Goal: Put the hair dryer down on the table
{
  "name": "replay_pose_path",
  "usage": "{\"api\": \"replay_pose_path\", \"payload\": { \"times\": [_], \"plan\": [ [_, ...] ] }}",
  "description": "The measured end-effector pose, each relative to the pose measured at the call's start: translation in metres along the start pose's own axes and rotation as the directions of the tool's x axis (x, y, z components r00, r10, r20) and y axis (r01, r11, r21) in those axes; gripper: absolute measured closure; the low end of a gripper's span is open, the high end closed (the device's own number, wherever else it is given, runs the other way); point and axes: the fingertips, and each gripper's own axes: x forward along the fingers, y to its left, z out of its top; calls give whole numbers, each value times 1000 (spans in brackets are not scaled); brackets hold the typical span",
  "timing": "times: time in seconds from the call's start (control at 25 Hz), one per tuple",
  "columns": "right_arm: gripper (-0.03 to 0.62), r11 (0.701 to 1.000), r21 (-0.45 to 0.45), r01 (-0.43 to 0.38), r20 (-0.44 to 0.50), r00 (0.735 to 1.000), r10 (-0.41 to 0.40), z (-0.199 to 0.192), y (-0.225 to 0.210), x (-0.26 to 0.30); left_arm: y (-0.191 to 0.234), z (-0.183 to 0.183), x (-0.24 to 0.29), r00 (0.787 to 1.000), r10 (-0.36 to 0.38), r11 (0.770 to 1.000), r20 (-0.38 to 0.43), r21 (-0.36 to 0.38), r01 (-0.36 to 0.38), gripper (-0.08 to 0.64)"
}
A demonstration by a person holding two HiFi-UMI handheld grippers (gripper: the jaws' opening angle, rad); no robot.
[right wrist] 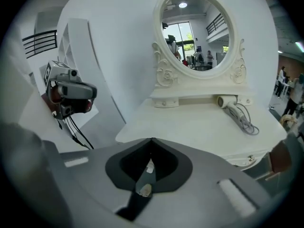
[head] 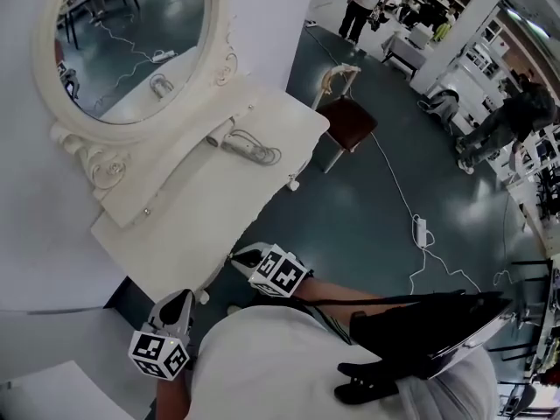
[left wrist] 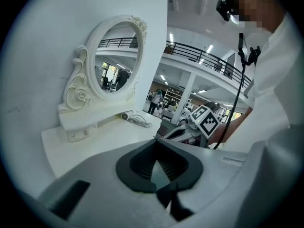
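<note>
Hair dryer [head: 229, 140]: I see it lying on its side on the white bench [head: 197, 213], toward the back of the top, close to the foot of the oval mirror [head: 131, 33]. Its cord [head: 268, 155] is looped just beside it. No gripper touches it, and both are well apart from it.

Surroundings, by size:
- The bench top between my grippers and the hair dryer is bare.
- The mirror stands upright on its raised base at the back of the bench.
- A chair [head: 346, 121] with a dark seat stands on the floor [head: 367, 217] just past the bench's far end.
- A white power strip [head: 421, 230] with its cable lies on the floor, well apart from the bench.

Fingers:
- Left gripper [head: 182, 299]: fingers closed together, with nothing held.
- Right gripper [head: 241, 255]: fingers fully closed, also empty.

Pose: I hold both grippers close to the body, pointed toward the bench and tilted downward. The left gripper sits off the bench's near corner. The right gripper sits at the near edge, tips just beside it.
</note>
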Motion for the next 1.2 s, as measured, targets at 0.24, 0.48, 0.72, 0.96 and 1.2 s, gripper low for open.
{"api": "replay_pose_path", "payload": {
  "times": [0.24, 0.48, 0.72, 0.96, 1.2],
  "plan": [
    [592, 995, -88, -35, 17, 999, 37, -2, 47, -4, -10, -18, -11, 1000, -17, 1000, -21, 15, 17, 558],
    [592, 989, -139, -41, 33, 998, 45, -3, 67, -9, -15, -31, -17, 999, -23, 1000, -30, 19, 23, 558],
    [592, 984, -170, -45, 51, 997, 54, 2, 74, -8, -15, -36, -17, 999, -22, 999, -23, 26, 23, 558],
    [592, 982, -181, -50, 63, 996, 62, 6, 78, -11, -17, -34, -22, 1000, -7, 1000, -12, 26, 7, 558],
    [592, 979, -198, -56, 67, 995, 70, 8, 84, -16, -22, -38, -28, 1000, 4, 1000, -7, 16, -4, 558]
  ]
}}
